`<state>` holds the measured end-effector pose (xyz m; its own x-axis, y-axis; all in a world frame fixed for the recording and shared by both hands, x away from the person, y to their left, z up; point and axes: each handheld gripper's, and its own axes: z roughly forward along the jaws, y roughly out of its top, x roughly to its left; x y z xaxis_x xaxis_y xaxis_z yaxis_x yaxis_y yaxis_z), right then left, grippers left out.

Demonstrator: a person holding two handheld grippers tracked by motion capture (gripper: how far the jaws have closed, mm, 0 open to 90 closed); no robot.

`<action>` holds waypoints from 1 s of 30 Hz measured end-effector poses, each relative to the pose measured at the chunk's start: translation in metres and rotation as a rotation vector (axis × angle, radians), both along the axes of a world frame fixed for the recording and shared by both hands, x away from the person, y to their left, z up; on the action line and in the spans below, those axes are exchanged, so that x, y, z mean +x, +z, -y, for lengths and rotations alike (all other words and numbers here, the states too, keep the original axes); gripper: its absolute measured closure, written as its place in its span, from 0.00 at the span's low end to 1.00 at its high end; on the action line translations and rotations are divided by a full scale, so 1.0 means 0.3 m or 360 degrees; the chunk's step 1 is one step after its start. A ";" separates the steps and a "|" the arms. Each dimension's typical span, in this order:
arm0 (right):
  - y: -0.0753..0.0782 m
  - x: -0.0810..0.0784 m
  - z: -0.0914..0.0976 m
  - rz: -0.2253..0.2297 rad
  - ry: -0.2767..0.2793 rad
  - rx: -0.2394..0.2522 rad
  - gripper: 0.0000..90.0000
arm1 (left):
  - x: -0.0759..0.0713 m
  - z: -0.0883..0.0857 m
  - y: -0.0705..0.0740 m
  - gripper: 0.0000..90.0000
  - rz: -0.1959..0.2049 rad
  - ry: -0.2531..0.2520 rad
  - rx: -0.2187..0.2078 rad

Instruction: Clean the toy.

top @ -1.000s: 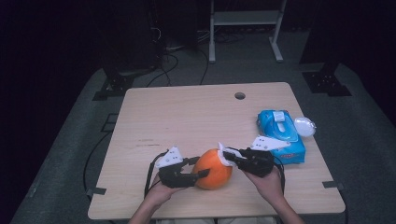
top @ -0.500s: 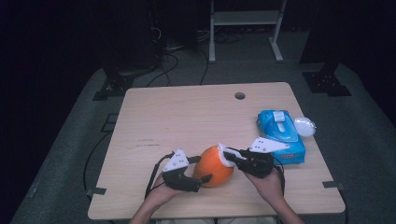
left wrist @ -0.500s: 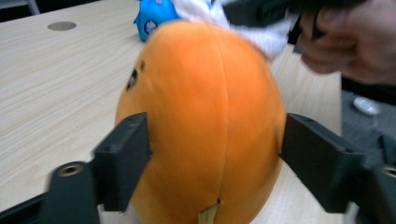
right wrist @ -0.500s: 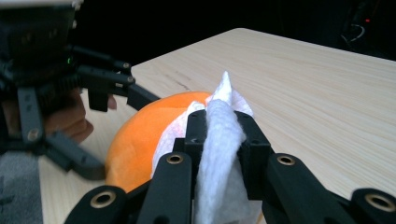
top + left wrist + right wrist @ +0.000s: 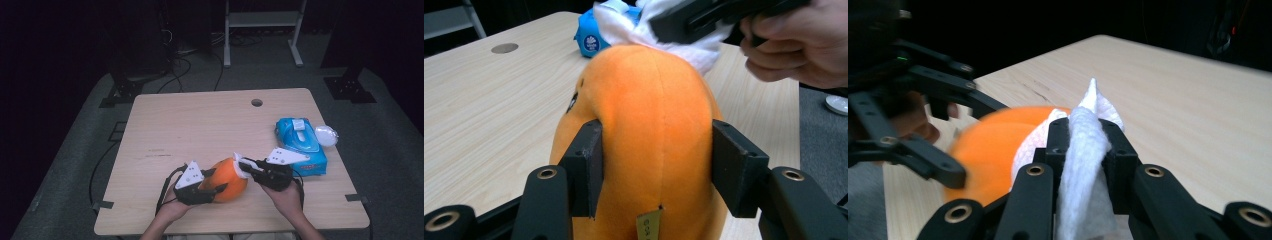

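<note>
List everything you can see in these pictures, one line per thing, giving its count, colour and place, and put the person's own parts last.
Plush toy: one, orange, near edge of the table, between the two tongs.
Wipe: one, white, pressed against the top of the plush toy.
Pack of wipes: one, blue, right side of the table.
Small round thing: one, whitish, beside the pack at the right edge; too small to identify.
Table: one, light wood, with a round hole near its far edge.
Shelf frame: one, pale, on the floor beyond the table.
Left tongs: one, black, pads pressed on the plush toy's sides; the jaws have just been closing.
Right tongs: one, black, shut on the wipe.
Hands: two, each holding tongs.
</note>
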<state>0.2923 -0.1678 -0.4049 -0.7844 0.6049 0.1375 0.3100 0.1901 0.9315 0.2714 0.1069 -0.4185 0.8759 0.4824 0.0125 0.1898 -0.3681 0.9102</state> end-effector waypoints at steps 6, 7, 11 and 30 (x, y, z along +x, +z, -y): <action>0.028 -0.035 -0.046 0.0044 0.0085 0.0002 0.85 | 0.004 0.014 -0.014 0.48 -0.0011 -0.0012 -0.0002; 0.031 -0.039 -0.053 0.0053 0.0093 -0.0010 0.85 | 0.002 0.019 -0.016 0.47 -0.0002 -0.0017 0.0005; 0.018 -0.022 -0.041 0.0049 0.0052 -0.0044 0.85 | 0.009 0.012 -0.010 0.33 -0.0008 -0.0011 -0.0033; 0.016 -0.023 -0.050 0.0070 0.0038 -0.0079 0.85 | -0.001 -0.002 0.009 0.54 0.0068 0.0002 -0.0033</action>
<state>0.2854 -0.1528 -0.4001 -0.8033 0.5911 0.0730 0.2640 0.2435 0.9333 0.2712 0.1075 -0.4159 0.8743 0.4838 0.0400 0.1506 -0.3487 0.9251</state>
